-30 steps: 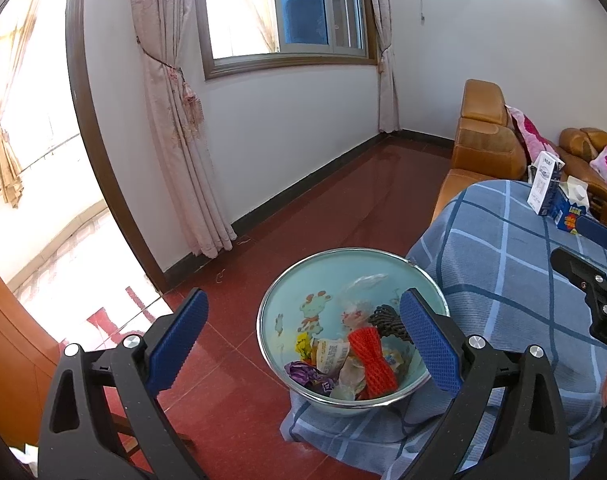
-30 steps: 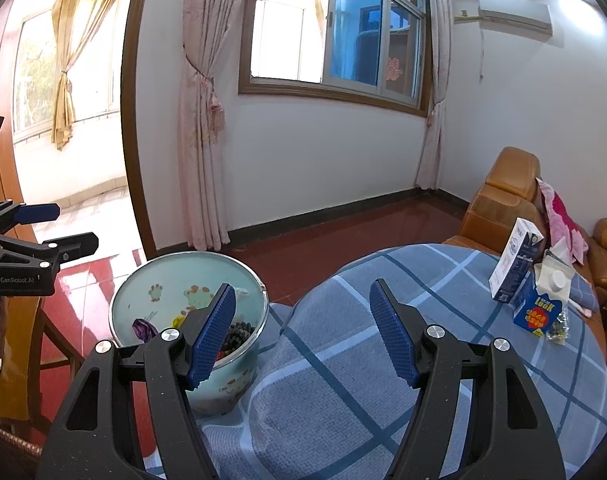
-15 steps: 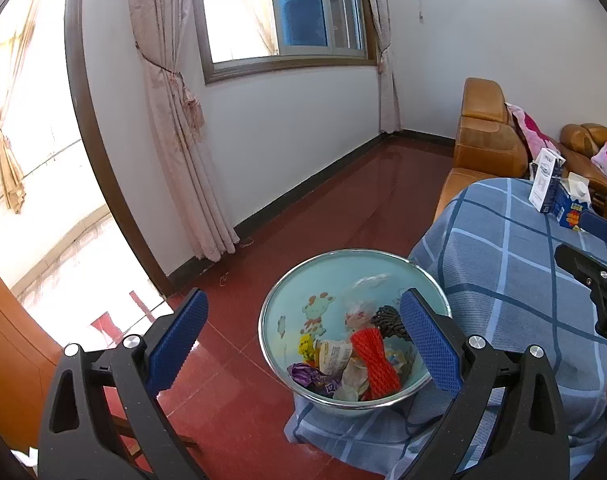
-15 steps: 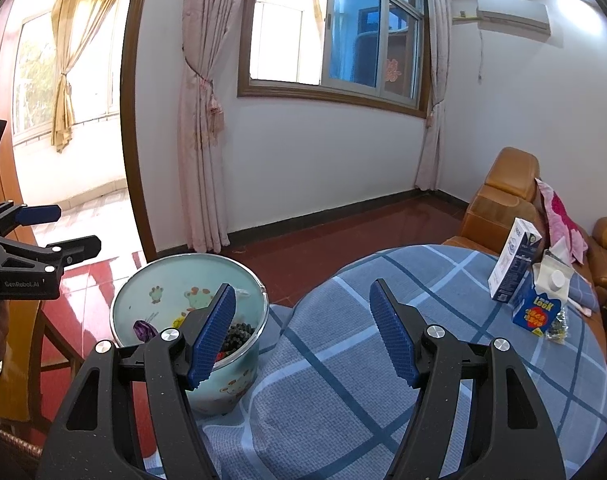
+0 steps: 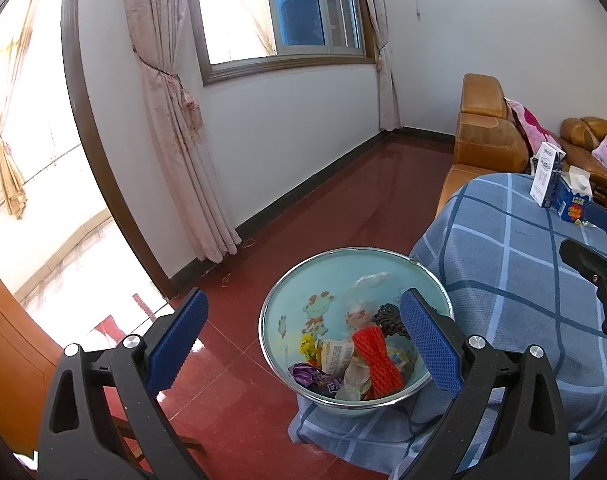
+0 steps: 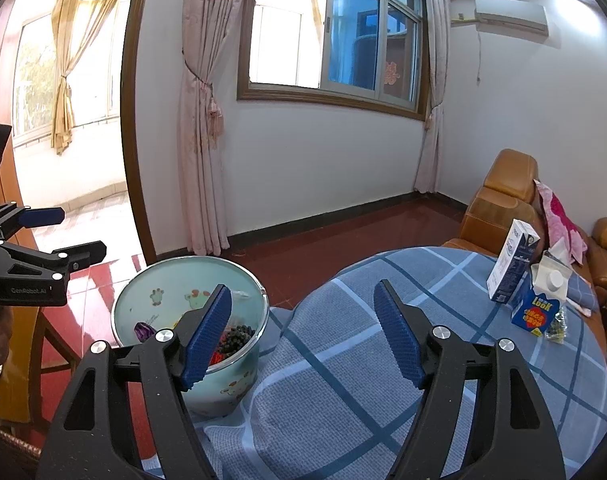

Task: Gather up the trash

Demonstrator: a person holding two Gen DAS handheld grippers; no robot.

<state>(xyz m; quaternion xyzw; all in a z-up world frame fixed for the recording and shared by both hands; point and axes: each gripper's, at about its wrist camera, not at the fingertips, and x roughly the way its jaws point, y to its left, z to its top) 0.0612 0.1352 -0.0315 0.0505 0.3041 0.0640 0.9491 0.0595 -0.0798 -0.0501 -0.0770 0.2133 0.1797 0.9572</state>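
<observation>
Left tongs (image 5: 301, 334) hang spread wide, nothing btwn the blue pads, tipped down over the trash bucket (image 5: 287, 312) and the red floor (image 5: 343, 208). Right tongs (image 6: 303, 330) also spread, empty; jaws have just been opening a bit more, nothing btwn them. They point over the near edge of the worktop (image 6: 343, 360), which wears a blue checked cloth.

Bucket is pale green w/ cartoon animals inside and a metal rim, sitting just off the worktop's left edge, on a fold of the cloth that drapes down. Inside: a red foam net (image 5: 377, 364), a black net (image 5: 387, 318), a purple wrapper (image 5: 305, 374), a printed paper scrap (image 5: 335, 358), a crumpled clear bag (image 5: 363, 296) plus other bits too jumbled to tell.

At the worktop's far right edge stand a white-and-blue carton (image 6: 511, 266) and, just beside it, a blue carton w/ white gable top (image 6: 539, 300); a small clear packet (image 6: 555, 324) lies by that one.

Beyond: brown leather sofa (image 6: 499, 208) w/ a pink cushion (image 6: 559, 216), pink curtains (image 6: 201, 120), a window (image 6: 335, 36).
</observation>
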